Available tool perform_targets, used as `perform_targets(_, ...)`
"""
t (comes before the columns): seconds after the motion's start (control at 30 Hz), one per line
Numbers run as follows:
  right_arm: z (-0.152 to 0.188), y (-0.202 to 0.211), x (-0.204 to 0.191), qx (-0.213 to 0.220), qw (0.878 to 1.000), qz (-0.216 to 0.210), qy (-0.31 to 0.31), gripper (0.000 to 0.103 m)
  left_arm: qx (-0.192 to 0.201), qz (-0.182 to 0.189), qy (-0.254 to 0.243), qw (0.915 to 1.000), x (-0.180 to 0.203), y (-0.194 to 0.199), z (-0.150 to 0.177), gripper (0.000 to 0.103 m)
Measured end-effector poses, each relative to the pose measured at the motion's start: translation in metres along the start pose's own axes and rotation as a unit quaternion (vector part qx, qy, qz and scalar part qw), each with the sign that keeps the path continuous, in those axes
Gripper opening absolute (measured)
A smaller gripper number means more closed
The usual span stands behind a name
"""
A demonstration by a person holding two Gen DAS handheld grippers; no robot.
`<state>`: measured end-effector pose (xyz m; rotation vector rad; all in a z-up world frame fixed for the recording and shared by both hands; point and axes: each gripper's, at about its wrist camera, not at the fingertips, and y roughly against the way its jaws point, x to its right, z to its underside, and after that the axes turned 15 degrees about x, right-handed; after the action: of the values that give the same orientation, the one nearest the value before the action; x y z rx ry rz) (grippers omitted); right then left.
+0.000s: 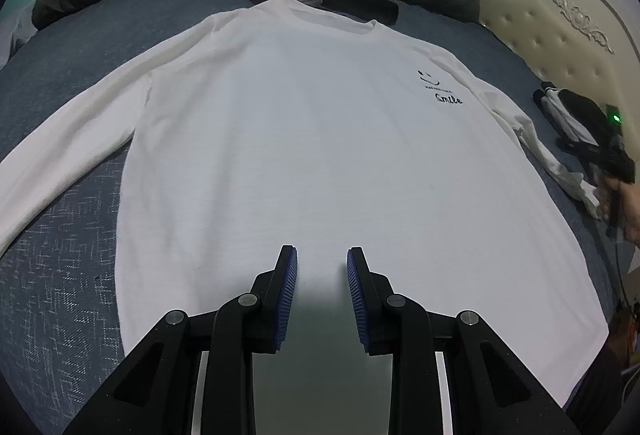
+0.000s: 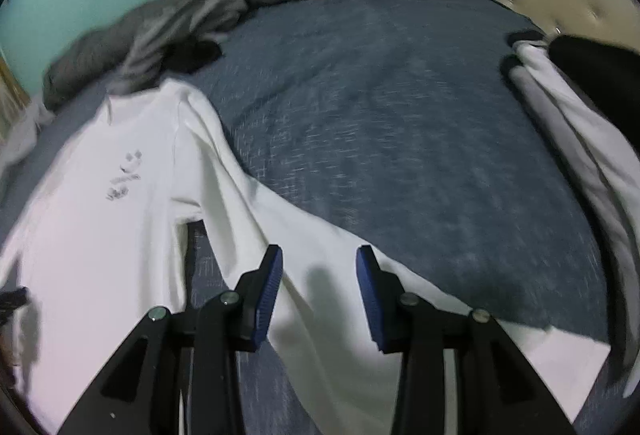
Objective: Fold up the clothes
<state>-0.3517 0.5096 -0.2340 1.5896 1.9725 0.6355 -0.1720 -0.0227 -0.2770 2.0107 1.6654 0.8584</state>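
While the white long-sleeved shirt (image 1: 304,139) lies spread face-up on the blue bedspread (image 1: 60,275), your work stands at the laying-out stage; no fold is made yet, by my judgement.

Left wrist view: your left gripper (image 1: 322,267) hovers over the lower middle of the shirt, jaws partly apart with nothing between the pads (image 1: 289,291). The body lies smooth and one sleeve runs out flat to the picture's left. At the right edge your other tool (image 1: 608,151) sits by the rumpled second sleeve.

Right wrist view (blurred, so details are uncertain): your right gripper (image 2: 319,263) stands over that sleeve (image 2: 304,235), jaws parted. Cloth lies beneath the gap, but the pads (image 2: 267,291) do not press on it.

Next, I judge, this sleeve needs a firm pinch near its end before it is carried across the chest; a loose bite would drop it.
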Motion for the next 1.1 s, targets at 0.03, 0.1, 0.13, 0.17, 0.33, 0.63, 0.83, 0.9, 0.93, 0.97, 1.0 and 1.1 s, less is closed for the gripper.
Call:
perform_targets(0.03,0.000,-0.007,-0.007,-0.007,1.000,0.001,0.007,0.038,0.000,0.000,-0.001,1.0000,0.000,0.000,0.000,0.028)
perform_targets(0.1,0.007,-0.022,-0.024,-0.032,0.999,-0.007,0.022,0.038,0.002,-0.001,0.001,1.0000,-0.001,0.001,-0.001,0.028)
perform_targets(0.13,0.011,-0.028,-0.032,-0.045,0.998,-0.005,0.039,0.038,0.003,-0.001,0.003,1.0000,-0.002,0.002,-0.001,0.028)
perform_targets(0.17,0.016,-0.032,-0.038,-0.055,0.997,-0.008,0.052,0.038,0.004,0.000,0.004,1.0000,-0.003,0.002,-0.001,0.028)
perform_targets(0.33,0.020,-0.022,-0.030,-0.041,0.998,-0.017,0.037,0.038,0.004,0.002,0.003,1.0000,-0.002,0.003,-0.002,0.028)
perform_targets(0.63,0.009,0.057,0.074,0.050,0.991,0.109,-0.067,0.038,0.009,0.003,0.004,0.9999,0.001,0.005,-0.004,0.029)
perform_targets(0.83,0.038,0.090,0.121,0.018,0.979,0.187,-0.074,0.042,0.006,0.006,-0.002,1.0000,0.007,0.004,-0.002,0.029)
perform_targets(0.9,0.048,0.099,0.133,0.011,0.976,0.206,-0.074,0.044,0.006,0.006,-0.004,1.0000,0.009,0.005,-0.002,0.029)
perform_targets(0.93,0.056,0.102,0.139,0.008,0.974,0.212,-0.084,0.045,0.007,0.006,-0.005,1.0000,0.009,0.005,-0.002,0.029)
perform_targets(0.97,0.063,0.104,0.146,0.004,0.972,0.217,-0.095,0.050,0.007,0.005,-0.005,0.9999,0.009,0.005,-0.002,0.029)
perform_targets(1.0,0.069,0.104,0.151,-0.001,0.970,0.216,-0.108,0.052,0.007,0.005,-0.005,0.9999,0.009,0.005,-0.002,0.029)
perform_targets(1.1,0.082,0.099,0.167,-0.012,0.969,0.197,-0.147,0.055,0.006,0.003,-0.007,1.0000,0.009,0.004,-0.002,0.029)
